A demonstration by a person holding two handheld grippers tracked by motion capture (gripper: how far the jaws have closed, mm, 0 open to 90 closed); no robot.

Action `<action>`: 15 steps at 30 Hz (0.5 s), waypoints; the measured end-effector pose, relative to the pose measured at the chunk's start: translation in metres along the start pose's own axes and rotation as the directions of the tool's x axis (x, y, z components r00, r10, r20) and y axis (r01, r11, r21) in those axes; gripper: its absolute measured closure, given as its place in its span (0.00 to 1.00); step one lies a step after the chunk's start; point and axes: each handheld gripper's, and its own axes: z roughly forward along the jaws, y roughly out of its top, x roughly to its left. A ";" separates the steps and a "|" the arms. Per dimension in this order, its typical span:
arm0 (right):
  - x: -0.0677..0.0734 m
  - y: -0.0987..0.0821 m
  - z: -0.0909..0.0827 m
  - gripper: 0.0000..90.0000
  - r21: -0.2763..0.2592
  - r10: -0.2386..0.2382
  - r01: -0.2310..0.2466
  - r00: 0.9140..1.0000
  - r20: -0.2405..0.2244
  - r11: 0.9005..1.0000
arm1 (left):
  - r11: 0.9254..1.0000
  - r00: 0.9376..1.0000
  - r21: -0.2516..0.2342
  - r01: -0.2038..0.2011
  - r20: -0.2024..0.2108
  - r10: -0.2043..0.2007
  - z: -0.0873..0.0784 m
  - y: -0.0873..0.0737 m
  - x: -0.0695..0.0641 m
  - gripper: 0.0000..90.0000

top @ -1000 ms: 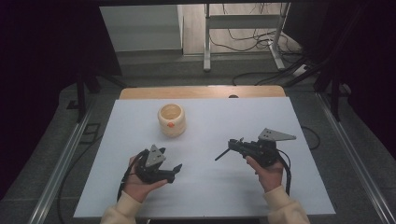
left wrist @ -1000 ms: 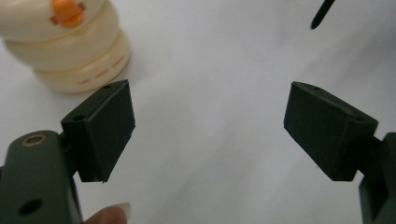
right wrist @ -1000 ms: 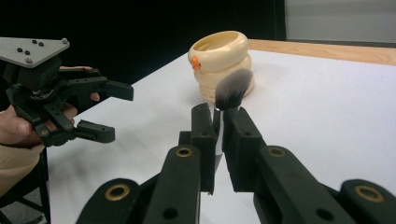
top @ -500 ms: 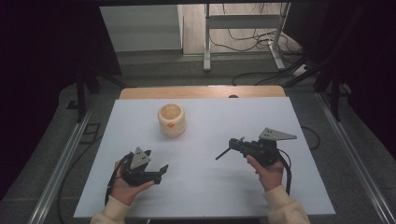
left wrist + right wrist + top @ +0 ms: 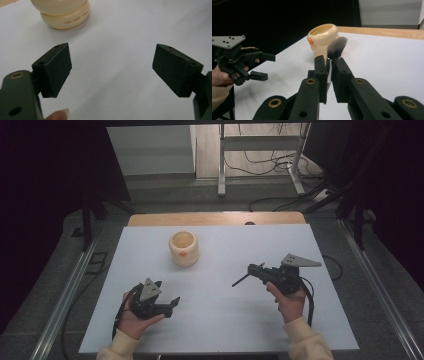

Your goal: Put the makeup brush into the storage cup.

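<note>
The right gripper (image 5: pixel 250 270) is squeezed tight on a small brush (image 5: pixel 336 50). In the right gripper view, the two black jaws pinch the handle of the brush, and its soft grey bristles stick up just past the jaw tips. In the high view, the brush looks like a thin dark stick that pokes out from the gripper toward the left, a little above the counter (image 5: pixel 220 320). The right hand (image 5: pixel 289 301) holds this gripper over the right part of the counter.

The left gripper (image 5: pixel 170 304) is wide open and holds nothing. In the left gripper view, its two black jaws stand far apart, with only the white counter between them. A fingertip (image 5: pixel 57 115) peeks in at the bottom. The left hand (image 5: pixel 131 316) holds this gripper near the front left part of the counter, and its jaws point to the right.

A round cream pot (image 5: pixel 183 248) stands on the counter, farther back and between the two grippers. It is open at the top and has a small orange spot on its side. It is well apart from both grippers. The brush is not touching the pot.
</note>
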 end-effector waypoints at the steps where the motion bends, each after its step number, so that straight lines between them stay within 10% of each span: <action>1: 0.000 0.000 0.000 0.92 0.000 0.000 0.000 1.000 0.000 1.000 | 1.000 1.000 0.000 0.000 0.000 0.000 0.000 0.000 0.000 0.18; 15: -0.003 0.014 0.004 0.92 -0.024 0.004 -0.004 1.000 -0.003 1.000 | 1.000 1.000 0.008 0.001 0.000 -0.001 0.001 -0.001 0.001 0.18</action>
